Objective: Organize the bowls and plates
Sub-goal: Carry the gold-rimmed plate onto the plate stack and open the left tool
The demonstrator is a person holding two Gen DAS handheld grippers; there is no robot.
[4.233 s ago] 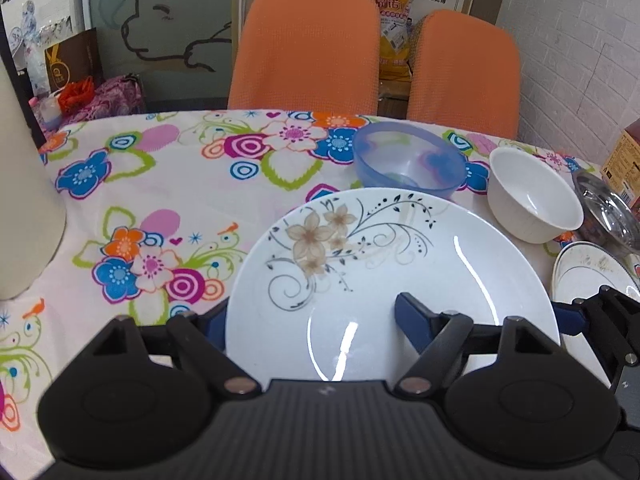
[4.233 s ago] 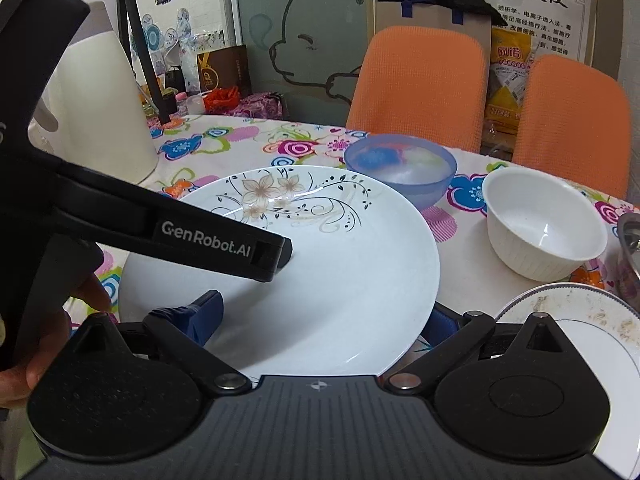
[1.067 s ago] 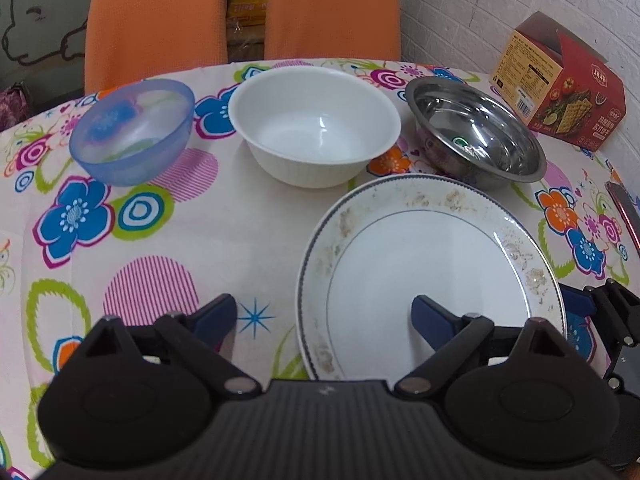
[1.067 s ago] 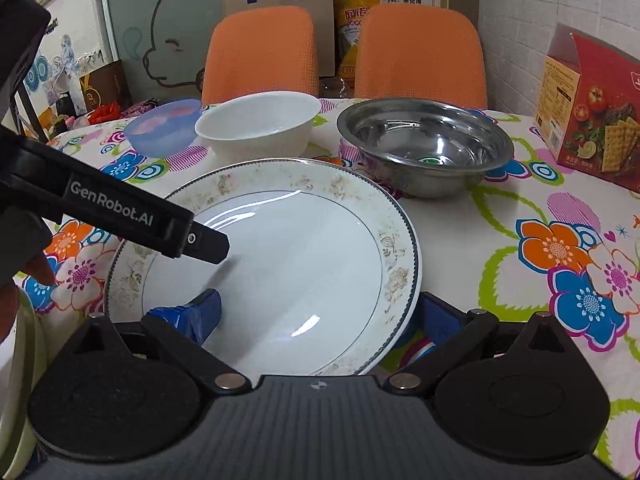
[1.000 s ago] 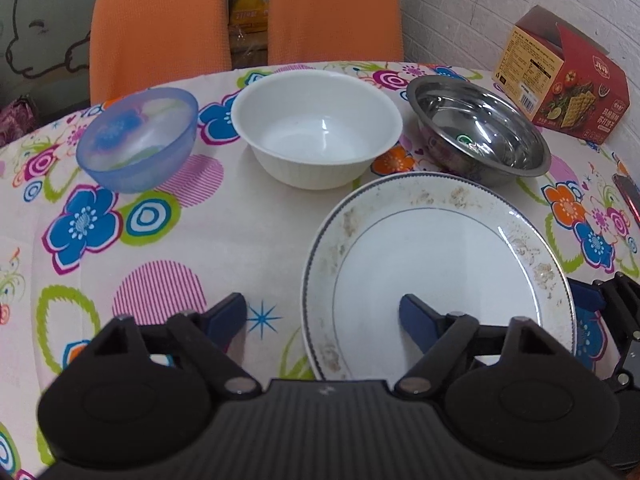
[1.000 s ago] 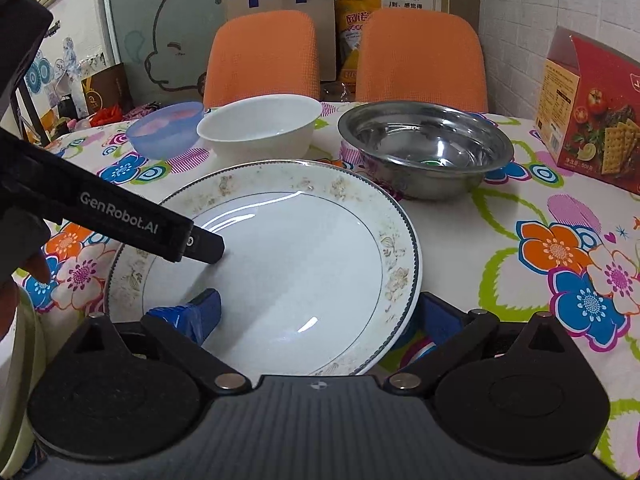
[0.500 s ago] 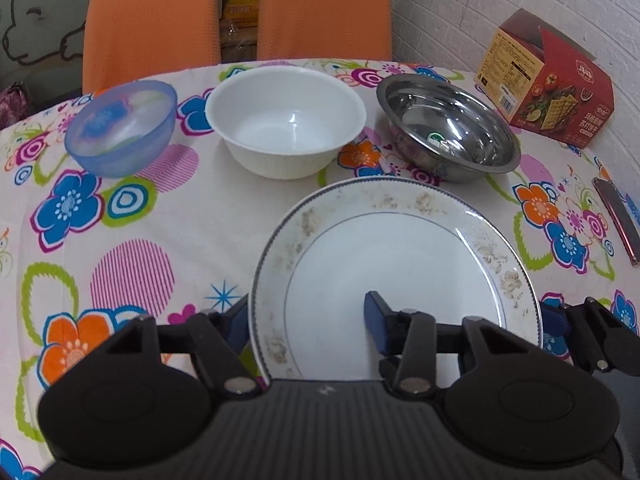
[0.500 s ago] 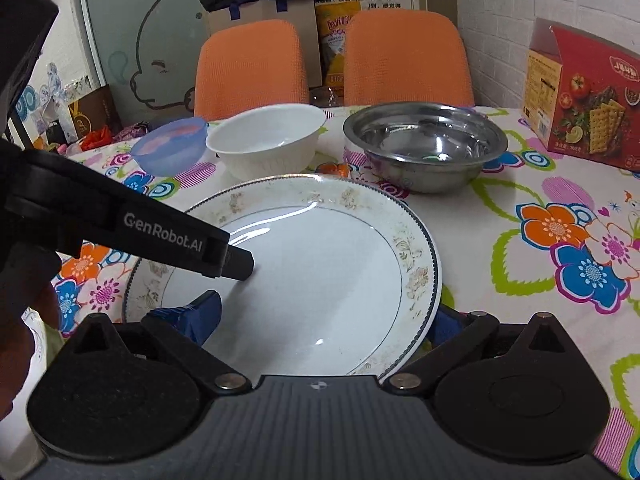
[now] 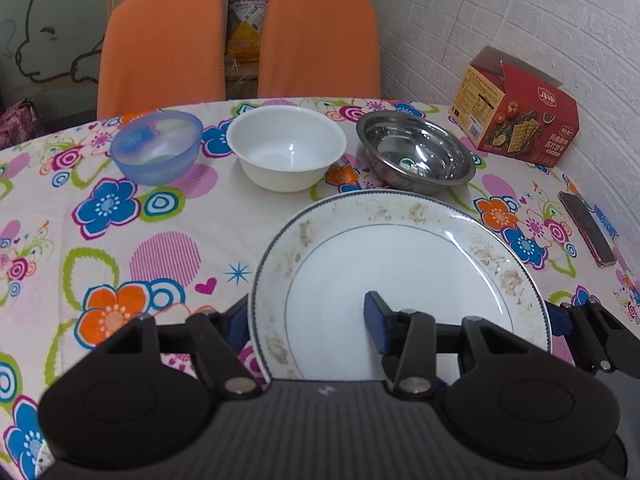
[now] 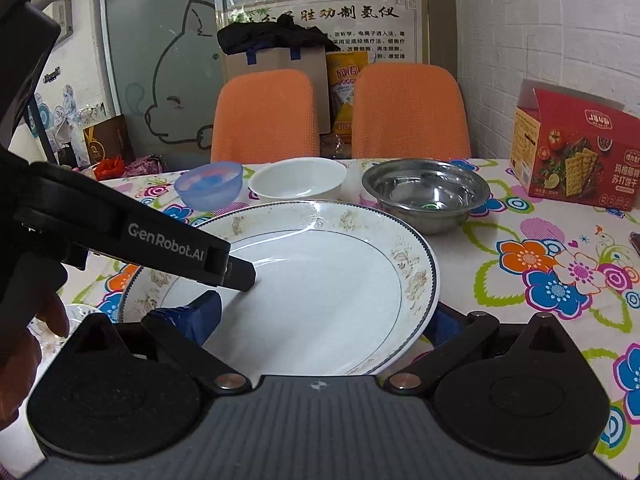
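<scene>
Both grippers grip one plate (image 9: 400,264): left gripper (image 9: 308,316) on its left rim, right gripper (image 10: 320,320) across the right. Jaws narrow on the rim. The plate tilts above the counter (image 9: 120,240).

The flowered plate left the frame; now both grippers hold the gold-rimmed plate (image 9: 400,264), the left gripper (image 9: 308,316) has narrowed, plate lifted at lower centre

Both wrist views look low across the table (image 9: 120,240); both share the plate (image 9: 400,264).

Plate (image 9: 400,264) nearest; behind it, left to right: plastic bowl (image 9: 157,146), ceramic bowl (image 9: 286,147), steel bowl (image 9: 416,157); box (image 9: 516,120) far right.
</scene>
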